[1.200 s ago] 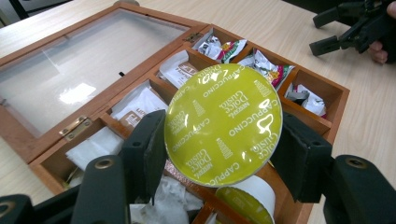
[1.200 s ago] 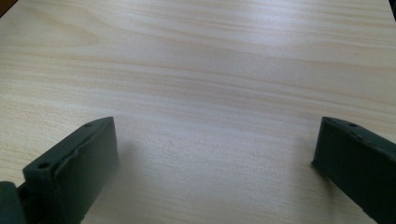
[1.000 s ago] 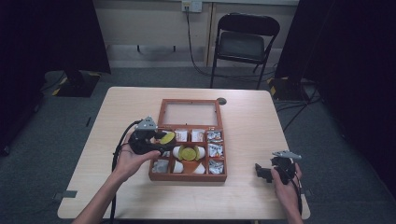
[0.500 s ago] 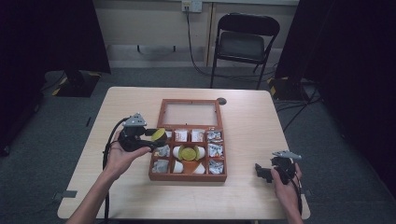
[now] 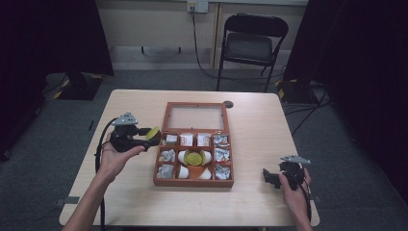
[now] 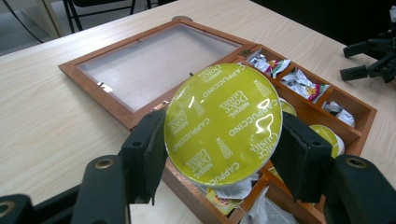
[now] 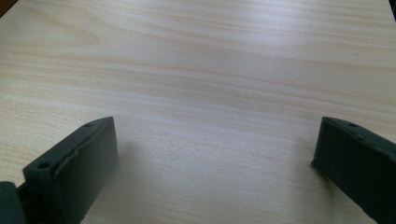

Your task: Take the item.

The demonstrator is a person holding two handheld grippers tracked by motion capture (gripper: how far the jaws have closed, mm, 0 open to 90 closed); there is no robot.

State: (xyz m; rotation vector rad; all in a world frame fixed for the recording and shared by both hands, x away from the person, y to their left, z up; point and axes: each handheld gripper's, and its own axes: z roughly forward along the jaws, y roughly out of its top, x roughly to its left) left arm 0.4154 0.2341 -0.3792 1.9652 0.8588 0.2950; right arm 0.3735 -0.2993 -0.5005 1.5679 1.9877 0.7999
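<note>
Coffee capsule (image 6: 223, 119), lime-green lid facing the camera with "Cappuccino" printed across it, sits clamped between the jaws of the left gripper (image 5: 153, 136), held by its rim on either side. In the high view that gripper hangs at centre left of the frame, just off the left edge of the wooden box (image 5: 194, 182), so the capsule is in the air beside the box and clear of the compartments. The box lies to the right of the held capsule, its glass lid (image 5: 194, 117) folded back flat toward the top of the frame, and one more green capsule (image 5: 194, 157) rests in the middle cell among white cups and foil sachets. The capsule's flat face is tipped up on edge, round and without a real long axis, so I judge the coming move turns on which way it travels: back right into a cell, or further left onto bare table (image 5: 130, 197). The left hand is plainly the nearer one. The right gripper (image 5: 271, 177) rests at lower right of the frame, well apart from the box, its jaws spread wide over bare wood with nothing between them.
</note>
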